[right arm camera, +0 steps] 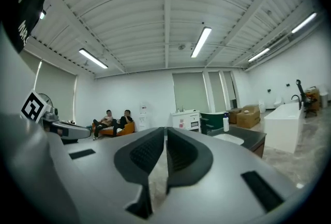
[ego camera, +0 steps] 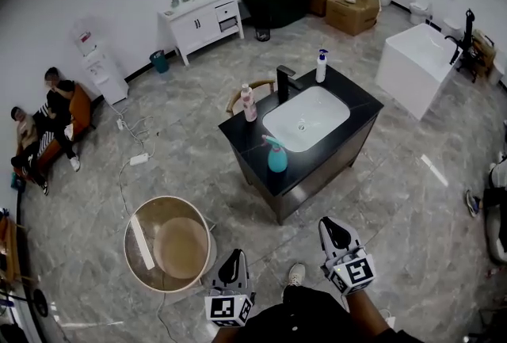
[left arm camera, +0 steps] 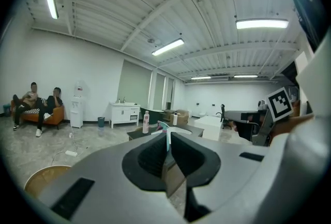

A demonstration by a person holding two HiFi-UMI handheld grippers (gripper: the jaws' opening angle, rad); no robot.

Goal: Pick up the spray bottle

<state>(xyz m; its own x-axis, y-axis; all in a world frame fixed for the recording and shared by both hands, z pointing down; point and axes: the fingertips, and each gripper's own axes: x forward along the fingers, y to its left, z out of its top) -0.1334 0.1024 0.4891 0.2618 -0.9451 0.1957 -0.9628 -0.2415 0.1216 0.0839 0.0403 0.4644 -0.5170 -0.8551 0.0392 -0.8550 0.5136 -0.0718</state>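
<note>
Right now both grippers are hanging low at the head view's bottom edge, w/ the person's dark sleeves getting cut off behind them. The left gripper is keeping its jaws pressed together in its own view, nothing between them. The right gripper is showing the same: jaws closed, empty.

The spray bottle (teal, w/ a paler trigger head) is standing upright near the closest corner of the black counter, ahead of both grippers, well apart from them and roughly between their two lines. Bare grey floor is lying open between the jaw tips and the counter's near edges. A round wooden tub is sitting just left of the left gripper, its rim near it. Beyond the spray bottle a white basin, black faucet, pink bottle and white bottle are sharing the counter. A white block is standing far ahead-right of the right gripper.

Hard to read: in the left gripper view the spray bottle is peeking over the closed jaws as a thin teal sliver only. In the right gripper view it isn't showing clearly, the jaws blocking the lower middle. A shoe is poking out between the grippers, the rest of the leg hidden.
</note>
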